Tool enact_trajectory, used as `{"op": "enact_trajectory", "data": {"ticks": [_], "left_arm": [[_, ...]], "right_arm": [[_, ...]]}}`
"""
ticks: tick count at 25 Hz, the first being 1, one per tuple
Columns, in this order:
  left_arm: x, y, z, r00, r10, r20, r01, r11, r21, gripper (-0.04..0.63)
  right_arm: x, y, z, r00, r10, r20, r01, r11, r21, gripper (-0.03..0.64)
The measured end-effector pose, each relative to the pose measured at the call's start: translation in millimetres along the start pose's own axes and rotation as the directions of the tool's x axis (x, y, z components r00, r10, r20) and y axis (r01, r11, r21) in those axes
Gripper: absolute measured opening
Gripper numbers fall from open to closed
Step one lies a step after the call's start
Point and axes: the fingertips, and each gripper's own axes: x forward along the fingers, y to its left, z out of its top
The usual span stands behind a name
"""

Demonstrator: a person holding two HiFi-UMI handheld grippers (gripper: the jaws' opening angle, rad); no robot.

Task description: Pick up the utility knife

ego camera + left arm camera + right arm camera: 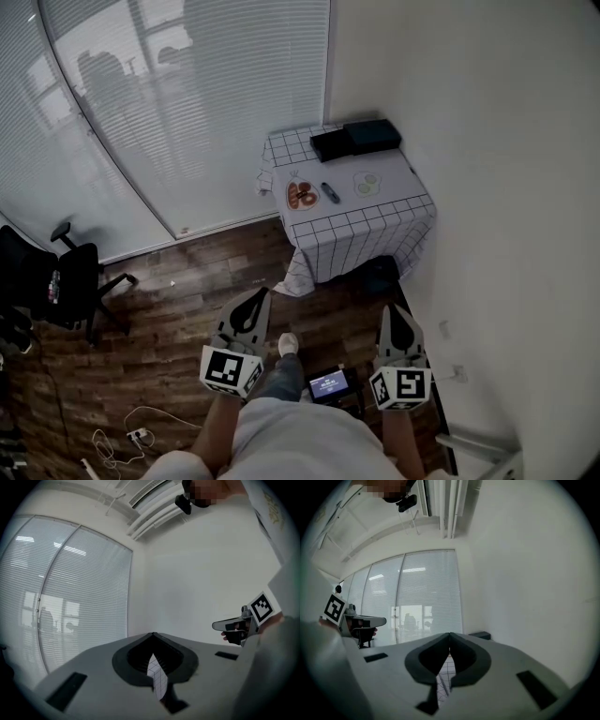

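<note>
Approach stage, nothing picked up yet: the person stood well back on the wood-plank floor [187, 272], and the utility knife [330, 192] lay far ahead on the bench [375, 225]. It showed as a slim dark bar between some reddish-orange food [302, 195] and pale green slices [367, 184]. A white cloth with a thin black grid draped the bench in soft folds, and two flat black boxes [356, 139] sat at its back edge by the wall. The left gripper [256, 294] and right gripper [395, 309] pointed level. Both were smooth pale grey shells tapering to a point, with dark hollows inside. Each pair of jaws was pressed tip to tip, with nothing held. The next move likely called for walking in close, spreading one pair of jaws and coming down low across the knife's narrow body, since the loose cloth could bunch underneath.
</note>
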Motion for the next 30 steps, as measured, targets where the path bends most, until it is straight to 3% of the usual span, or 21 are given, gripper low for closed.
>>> {"op": "enact_trajectory", "data": {"ticks": [10, 23, 30], "left_arm": [[87, 46, -3, 0.999, -0.039, 0.011, 0.039, 0.999, 0.019, 0.008], [183, 133, -13, 1.0, -0.014, -0.002, 0.014, 1.0, -0.012, 0.008], [216, 167, -20, 0.999, -0.054, 0.009, 0.054, 0.999, -0.006, 0.008]], "right_arm": [[92, -23, -2, 0.999, -0.038, -0.024, 0.038, 0.999, -0.014, 0.008], [220, -23, -3, 0.998, -0.024, -0.051, 0.021, 0.999, -0.048, 0.008], [268, -22, -3, 0.999, -0.014, -0.051, 0.009, 0.995, -0.096, 0.008]]}}
